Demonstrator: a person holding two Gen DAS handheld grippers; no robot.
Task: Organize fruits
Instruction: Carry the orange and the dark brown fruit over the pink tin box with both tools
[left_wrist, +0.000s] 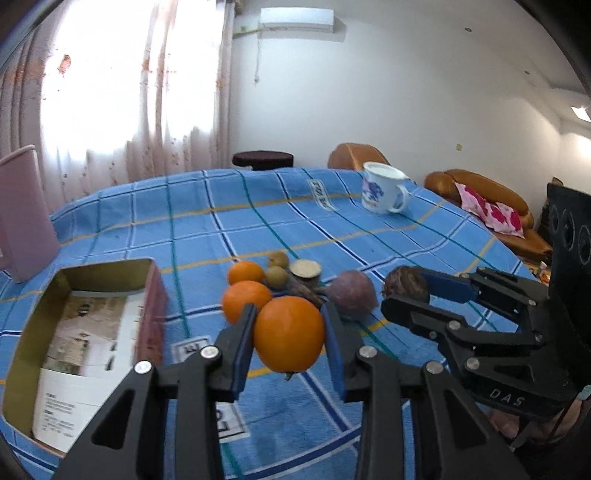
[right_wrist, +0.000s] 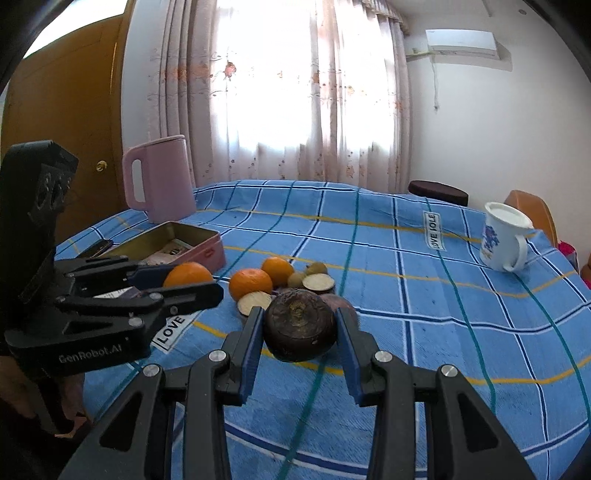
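My left gripper (left_wrist: 290, 334) is shut on a large orange (left_wrist: 289, 334), held a little above the blue checked tablecloth (left_wrist: 258, 221). In the right wrist view it shows at the left, still holding that orange (right_wrist: 187, 275). My right gripper (right_wrist: 300, 328) is shut on a dark brown round fruit (right_wrist: 300, 325), also lifted; it appears at the right of the left wrist view (left_wrist: 404, 286). On the cloth lie two oranges (left_wrist: 245, 301), small brownish fruits (left_wrist: 276, 277), a cut round piece (left_wrist: 304, 269) and a purple fruit (left_wrist: 351, 293). An open pink tin (left_wrist: 151, 314) with paper inside stands at the left.
A pink kettle (right_wrist: 159, 181) stands behind the tin (right_wrist: 199, 254) at the table's far left. A white mug with a blue print (right_wrist: 504, 236) sits at the far right. A dark stool (left_wrist: 262, 158) and orange seats (left_wrist: 476, 188) lie beyond the table edge.
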